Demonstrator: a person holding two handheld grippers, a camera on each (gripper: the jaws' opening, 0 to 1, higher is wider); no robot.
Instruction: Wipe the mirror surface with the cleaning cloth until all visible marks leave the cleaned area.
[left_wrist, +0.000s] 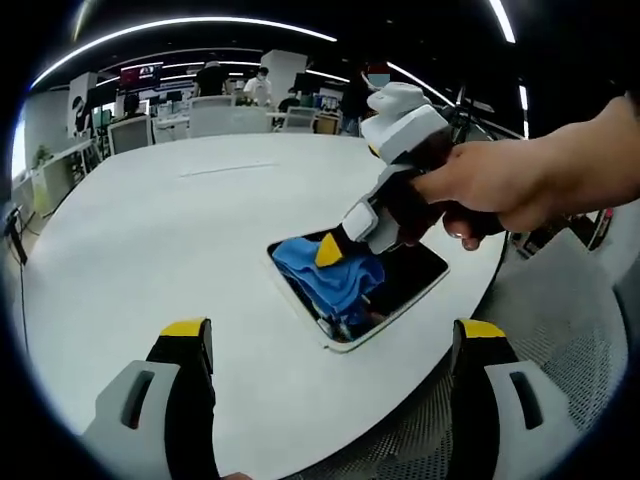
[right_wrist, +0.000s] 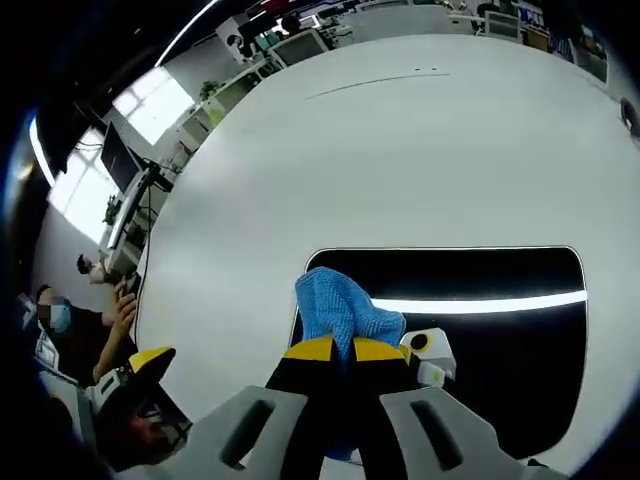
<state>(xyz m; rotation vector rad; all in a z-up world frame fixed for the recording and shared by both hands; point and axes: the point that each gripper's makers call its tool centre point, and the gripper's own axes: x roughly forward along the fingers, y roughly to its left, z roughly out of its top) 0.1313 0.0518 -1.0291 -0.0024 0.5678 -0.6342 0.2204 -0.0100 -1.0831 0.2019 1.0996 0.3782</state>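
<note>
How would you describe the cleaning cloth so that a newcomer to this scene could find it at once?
Start at the big white round table, then find the dark rectangular mirror lying flat near its edge. On the mirror's end lies the cleaning cloth, pinched by the right tool. It is the one soft, bright blue, crumpled thing there.

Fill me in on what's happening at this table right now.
A person is cleaning a mirror that lies flat near the edge of a white table. The right claw is shut on a blue cleaning cloth and presses it onto the mirror's left part. The left claw is open and hovers over the table edge, holding nothing. I can't make out any marks on the glass, only a reflected ceiling light.
</note>
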